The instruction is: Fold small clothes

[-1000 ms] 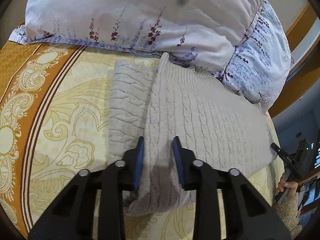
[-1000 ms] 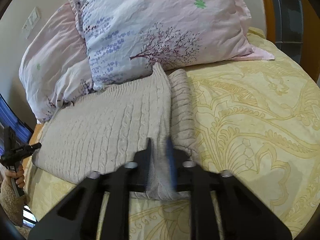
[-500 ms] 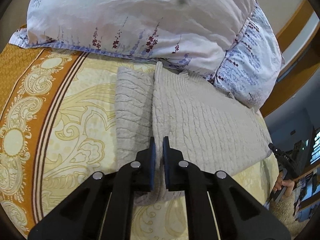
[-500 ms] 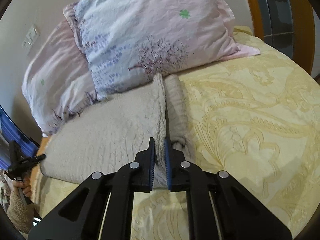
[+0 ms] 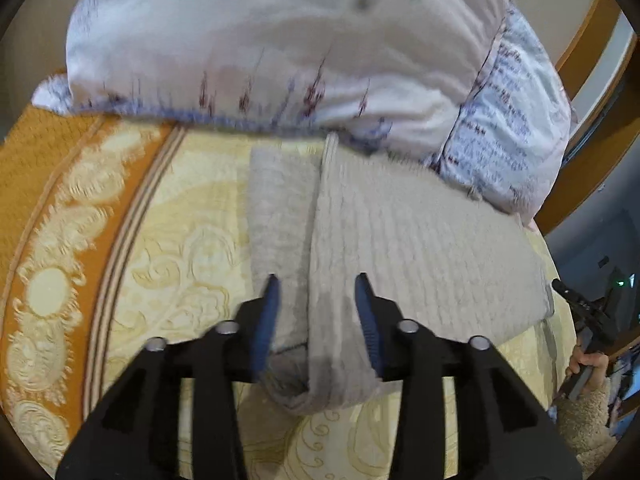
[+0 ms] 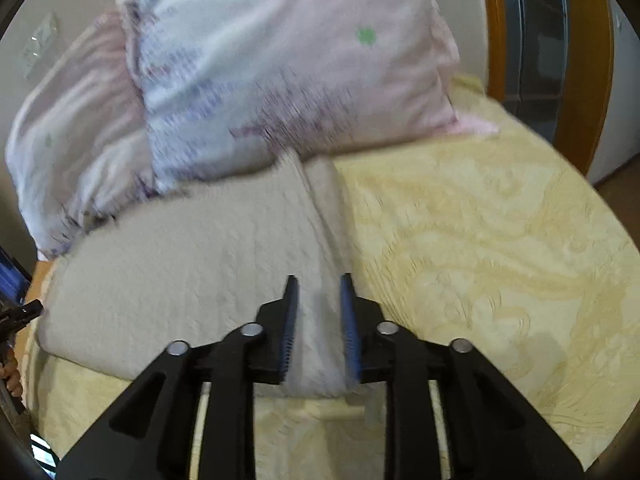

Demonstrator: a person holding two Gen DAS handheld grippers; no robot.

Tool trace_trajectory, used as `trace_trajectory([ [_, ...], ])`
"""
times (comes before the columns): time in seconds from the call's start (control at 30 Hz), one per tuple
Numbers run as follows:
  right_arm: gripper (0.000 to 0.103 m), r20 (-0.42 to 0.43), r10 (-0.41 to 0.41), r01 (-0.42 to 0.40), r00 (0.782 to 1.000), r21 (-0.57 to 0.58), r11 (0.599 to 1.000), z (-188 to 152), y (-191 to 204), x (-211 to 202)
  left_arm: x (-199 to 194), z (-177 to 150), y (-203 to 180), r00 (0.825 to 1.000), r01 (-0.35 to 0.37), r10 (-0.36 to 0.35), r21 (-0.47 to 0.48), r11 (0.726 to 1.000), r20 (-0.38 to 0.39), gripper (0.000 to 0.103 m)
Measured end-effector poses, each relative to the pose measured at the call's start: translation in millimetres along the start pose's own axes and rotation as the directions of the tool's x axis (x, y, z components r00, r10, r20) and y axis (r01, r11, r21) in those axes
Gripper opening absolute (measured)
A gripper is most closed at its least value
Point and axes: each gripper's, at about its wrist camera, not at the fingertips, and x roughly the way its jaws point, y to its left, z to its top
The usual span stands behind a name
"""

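Patterned bedspread [image 5: 168,248], orange border at left. Left gripper [image 5: 316,312]: jaws opening, folded edge of beige knit sweater [image 5: 400,256] between pads, unpinched. Right gripper [image 6: 318,320]: jaws opening over opposite fold. Floral pillows [image 6: 280,80] abut sweater's far edge.

No writing, label, brand or number can be read in either wrist view. The only marks are printed patterns: a small green clover and purple branching sprigs on the pink pillowcase [image 6: 304,64], and pale scrollwork on the yellow bedspread [image 6: 500,248].
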Motion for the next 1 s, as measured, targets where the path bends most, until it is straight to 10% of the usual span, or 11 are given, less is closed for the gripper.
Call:
trace_trajectory([
  [0.37,0.048,-0.125,0.021,-0.034,0.992,-0.104,0.994,-0.8,53.3,53.2,30.3,7.1,-56.4,1.0,-0.022,0.023,0.125,0.992,-0.003,0.064],
  [0.77,0.06,-0.116,0.082,-0.093,0.99,-0.1,0.991,0.7,67.9,40.7,16.7,20.0,-1.7,0.998,0.055,-0.052,-0.117,0.992,0.028,0.065],
  [1.0,0.061,-0.144,0.077,-0.099,0.987,-0.149,0.984,-3.3,91.6,53.5,33.0,28.4,47.1,0.996,0.081,-0.09,-0.336,0.938,-0.01,0.065],
])
